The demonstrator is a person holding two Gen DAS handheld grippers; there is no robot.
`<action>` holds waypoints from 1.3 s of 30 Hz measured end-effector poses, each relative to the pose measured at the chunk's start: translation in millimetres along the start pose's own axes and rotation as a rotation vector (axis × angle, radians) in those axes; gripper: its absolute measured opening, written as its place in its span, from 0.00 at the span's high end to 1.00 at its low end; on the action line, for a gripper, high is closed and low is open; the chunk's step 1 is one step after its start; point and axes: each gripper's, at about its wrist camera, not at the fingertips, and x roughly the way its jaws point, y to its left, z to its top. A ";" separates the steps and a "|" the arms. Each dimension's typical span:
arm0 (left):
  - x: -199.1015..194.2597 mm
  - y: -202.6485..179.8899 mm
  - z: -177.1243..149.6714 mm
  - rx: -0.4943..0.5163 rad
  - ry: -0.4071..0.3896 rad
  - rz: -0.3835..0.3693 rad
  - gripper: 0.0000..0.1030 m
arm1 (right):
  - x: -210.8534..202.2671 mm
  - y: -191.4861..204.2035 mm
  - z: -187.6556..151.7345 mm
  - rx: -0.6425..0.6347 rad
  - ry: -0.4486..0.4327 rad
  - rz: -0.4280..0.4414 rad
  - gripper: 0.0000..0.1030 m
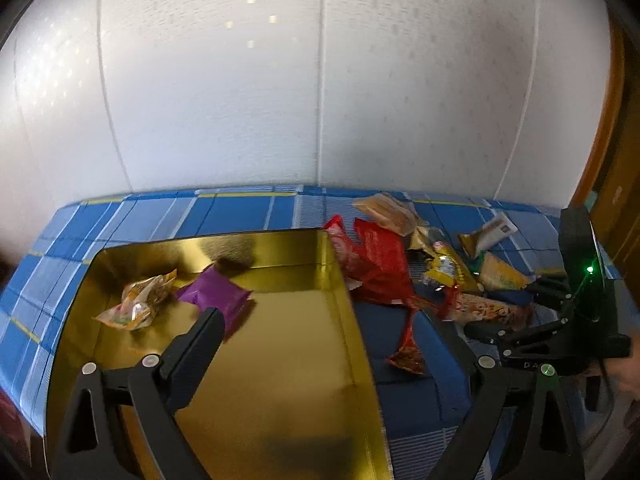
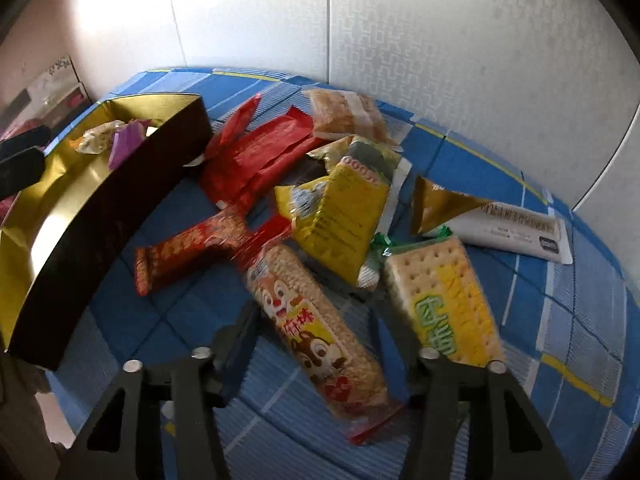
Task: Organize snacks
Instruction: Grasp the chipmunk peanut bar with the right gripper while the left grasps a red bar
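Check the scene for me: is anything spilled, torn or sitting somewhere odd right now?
Nothing looks spilled or torn. Only two snacks sit in the gold box: a purple packet and a clear-wrapped one. The rest lie in a loose, overlapping heap on the blue checked cloth beside it, including the squirrel biscuit pack between the right gripper fingers.

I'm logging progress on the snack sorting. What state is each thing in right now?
Gold box: open, mostly bare.
Purple packet: in the box.
Clear wrapped snack: in the box.
Squirrel biscuit pack: on the cloth, between the fingers.
Left gripper: open, holding nothing.
Right gripper: open, straddling the biscuit pack.
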 end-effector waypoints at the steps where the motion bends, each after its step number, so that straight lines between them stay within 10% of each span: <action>1: -0.5 -3.4 -0.1 0.012 -0.008 -0.005 0.08 | -3.0 -0.1 -3.5 0.007 -0.007 0.006 0.56; 3: -1.5 -10.9 -0.2 0.035 -0.021 -0.002 0.08 | -11.9 -4.7 -16.4 0.031 -0.018 -0.003 0.72; 13: 5.2 -64.7 4.1 0.174 0.001 -0.032 0.08 | -34.4 -37.1 -52.7 0.301 -0.095 0.107 0.72; 24: 48.9 -115.7 -7.4 0.323 0.132 -0.026 0.08 | -40.5 -32.4 -58.4 0.268 -0.106 0.021 0.72; 39: 103.9 -124.9 -14.2 0.357 0.280 0.014 0.51 | -37.7 -36.5 -57.1 0.311 -0.110 0.038 0.72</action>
